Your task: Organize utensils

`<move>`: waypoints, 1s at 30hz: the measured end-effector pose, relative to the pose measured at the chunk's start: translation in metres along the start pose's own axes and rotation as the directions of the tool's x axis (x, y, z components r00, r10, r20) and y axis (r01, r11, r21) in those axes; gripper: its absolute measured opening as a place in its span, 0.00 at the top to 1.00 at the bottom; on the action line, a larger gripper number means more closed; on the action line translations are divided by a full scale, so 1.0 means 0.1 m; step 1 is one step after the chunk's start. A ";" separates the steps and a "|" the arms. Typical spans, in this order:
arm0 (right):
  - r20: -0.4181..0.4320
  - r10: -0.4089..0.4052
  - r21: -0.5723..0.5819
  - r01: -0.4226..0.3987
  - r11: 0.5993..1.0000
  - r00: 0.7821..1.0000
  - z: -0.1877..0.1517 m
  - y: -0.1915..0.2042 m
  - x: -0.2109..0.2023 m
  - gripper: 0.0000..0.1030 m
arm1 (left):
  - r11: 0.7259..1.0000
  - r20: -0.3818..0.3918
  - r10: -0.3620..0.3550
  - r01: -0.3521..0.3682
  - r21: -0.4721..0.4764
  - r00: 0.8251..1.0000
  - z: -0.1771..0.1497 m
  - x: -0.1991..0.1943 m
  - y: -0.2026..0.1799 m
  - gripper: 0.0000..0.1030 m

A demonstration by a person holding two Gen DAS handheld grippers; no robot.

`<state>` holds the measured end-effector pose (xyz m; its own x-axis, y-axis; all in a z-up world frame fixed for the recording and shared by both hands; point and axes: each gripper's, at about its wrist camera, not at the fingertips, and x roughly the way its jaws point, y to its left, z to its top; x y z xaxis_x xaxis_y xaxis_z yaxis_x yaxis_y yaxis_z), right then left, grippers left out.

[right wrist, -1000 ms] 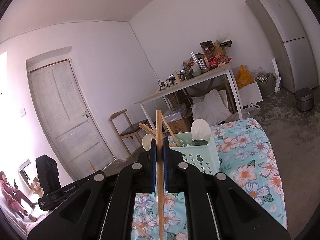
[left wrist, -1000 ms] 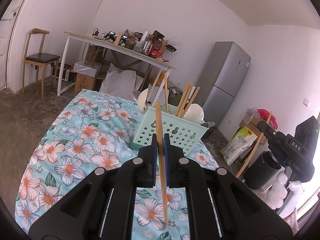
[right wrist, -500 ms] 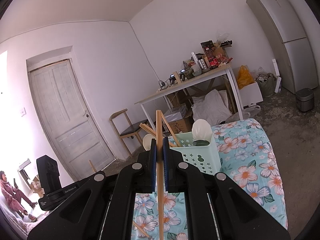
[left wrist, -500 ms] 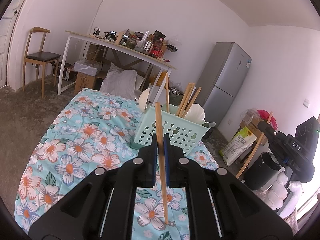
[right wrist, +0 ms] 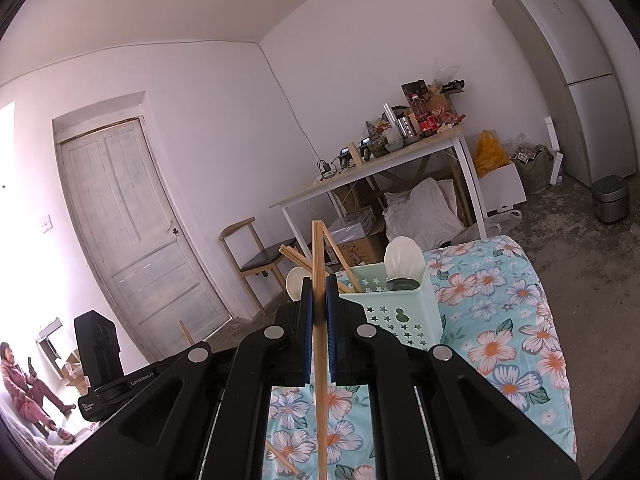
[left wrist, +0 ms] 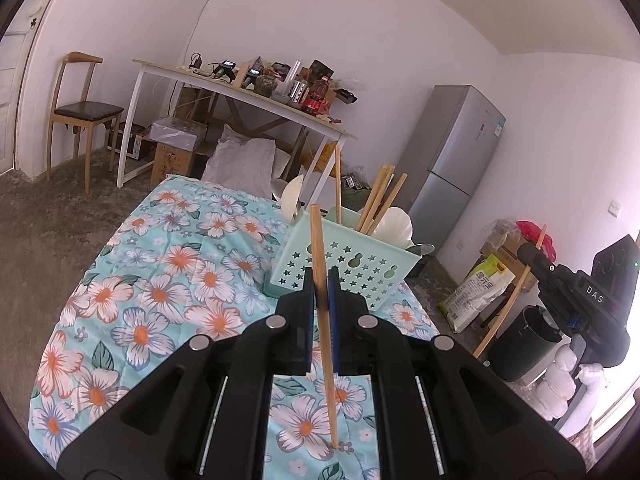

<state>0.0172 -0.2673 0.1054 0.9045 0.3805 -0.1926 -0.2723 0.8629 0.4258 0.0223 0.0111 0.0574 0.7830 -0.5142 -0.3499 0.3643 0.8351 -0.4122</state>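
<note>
A mint-green utensil basket (left wrist: 352,268) with star cut-outs stands on the flowered tablecloth (left wrist: 168,280), holding several wooden chopsticks (left wrist: 380,200) and white spoons (left wrist: 394,228). My left gripper (left wrist: 321,284) is shut on an upright wooden chopstick (left wrist: 320,248), just in front of the basket. In the right wrist view the basket (right wrist: 404,300) sits ahead to the right. There my right gripper (right wrist: 319,294) is shut on another upright chopstick (right wrist: 318,256). A loose chopstick (right wrist: 280,456) lies on the cloth below it.
A white-legged desk (left wrist: 240,92) piled with clutter stands behind the table, with boxes and a sack beneath. A wooden chair (left wrist: 80,108), a grey fridge (left wrist: 452,160), a black bin (left wrist: 520,340) and a white door (right wrist: 136,220) ring the room. A person (right wrist: 24,392) sits at far left.
</note>
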 end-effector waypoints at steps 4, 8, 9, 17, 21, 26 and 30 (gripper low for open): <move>0.002 0.000 0.000 0.000 1.000 1.000 0.00 0.00 -0.01 0.94 | 1.000 0.001 0.000 0.000 -0.001 1.000 0.00 0.00 0.00 0.95; 0.001 0.000 -0.001 0.000 1.000 1.000 0.00 0.01 0.00 0.94 | 1.000 0.003 -0.002 0.002 0.002 1.000 -0.01 0.01 0.01 0.95; 0.002 0.002 -0.002 -0.002 1.000 1.000 0.00 0.01 0.00 0.94 | 1.000 0.007 -0.004 0.004 0.005 1.000 -0.01 0.00 -0.01 0.95; 0.019 0.019 -0.017 -0.018 1.000 1.000 0.05 0.05 -0.03 0.94 | 0.999 0.059 -0.024 0.023 0.026 0.998 0.12 -0.08 -0.09 0.95; 0.036 0.027 -0.023 -0.026 0.999 0.999 0.11 0.06 -0.06 0.94 | 0.998 0.105 -0.046 0.042 0.041 0.993 0.26 -0.16 -0.16 0.95; 0.061 0.041 -0.026 -0.039 0.999 0.997 0.18 0.04 -0.12 0.94 | 0.995 0.165 -0.085 0.075 0.062 0.983 0.46 -0.26 -0.27 0.95; 0.076 0.045 -0.023 -0.043 0.999 0.996 0.21 -0.01 -0.16 0.94 | 0.990 0.211 -0.127 0.112 0.080 0.969 0.65 -0.28 -0.39 0.95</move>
<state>0.0101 -0.2809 0.1267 0.9137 0.3925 -0.1056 -0.3188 0.8531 0.4130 0.0188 0.0056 0.1375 0.8189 -0.5634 -0.1097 0.4890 0.7849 -0.3805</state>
